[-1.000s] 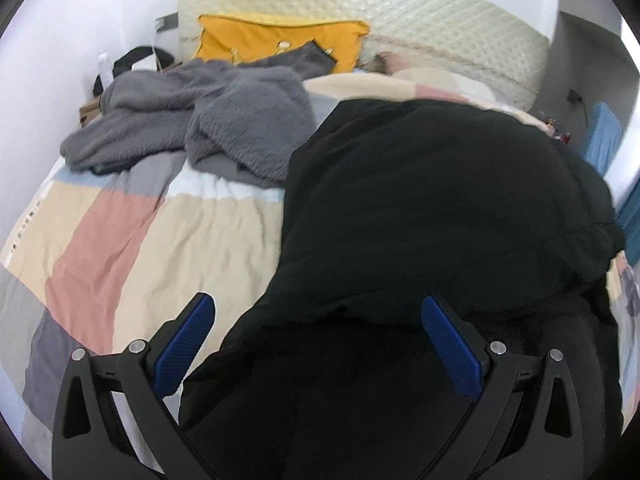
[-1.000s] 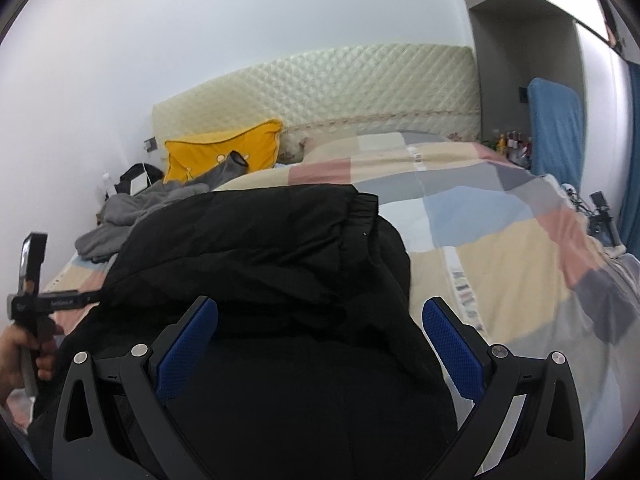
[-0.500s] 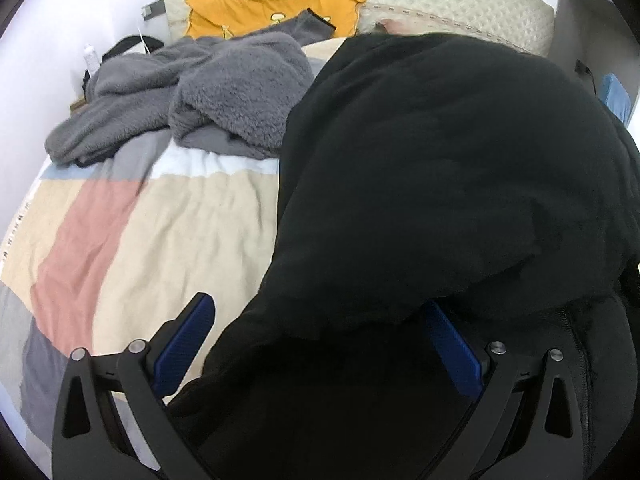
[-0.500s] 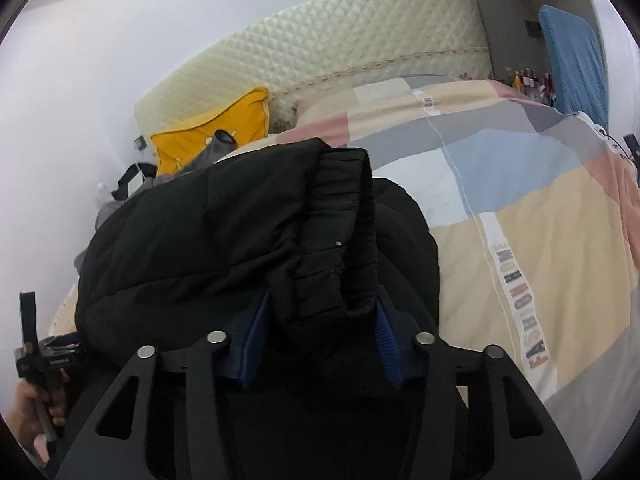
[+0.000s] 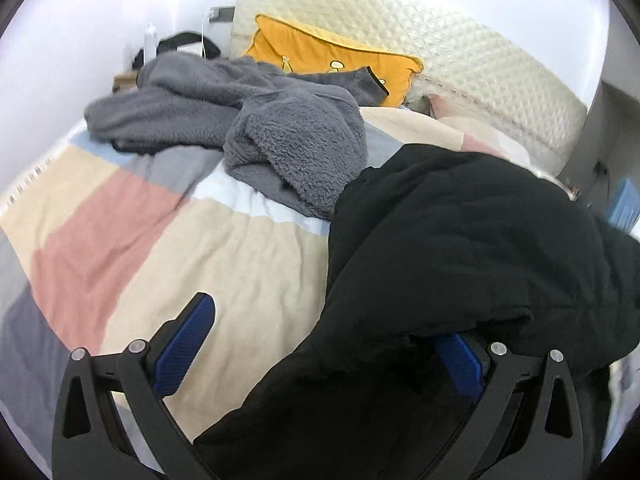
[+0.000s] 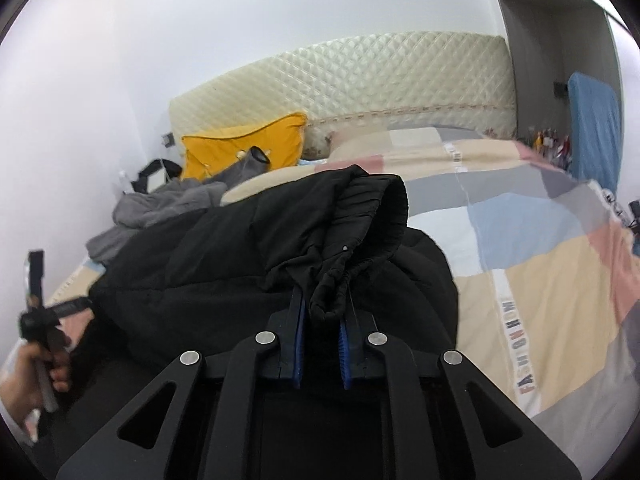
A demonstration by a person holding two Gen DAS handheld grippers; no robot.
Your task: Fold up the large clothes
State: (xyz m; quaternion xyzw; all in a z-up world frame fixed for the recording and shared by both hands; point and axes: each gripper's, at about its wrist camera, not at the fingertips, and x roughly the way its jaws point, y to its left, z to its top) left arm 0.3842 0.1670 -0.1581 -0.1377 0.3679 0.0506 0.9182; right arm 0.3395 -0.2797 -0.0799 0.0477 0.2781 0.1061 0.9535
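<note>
Bright, even indoor light; fisheye-bent edges, dark corners, slight motion blur

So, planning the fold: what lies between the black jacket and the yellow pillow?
Left wrist view: a rumpled grey fleece garment between black jacket and yellow pillow.

1. The black puffer jacket [image 5: 460,240] was a bulky, quilted heap lying on the patchwork bed cover, just next to a grey fleece.
2. Its ribbed cuff [image 6: 360,216] was bunched up and lifted above the rest of it.
3. One edge was draped down low at the front.
</note>
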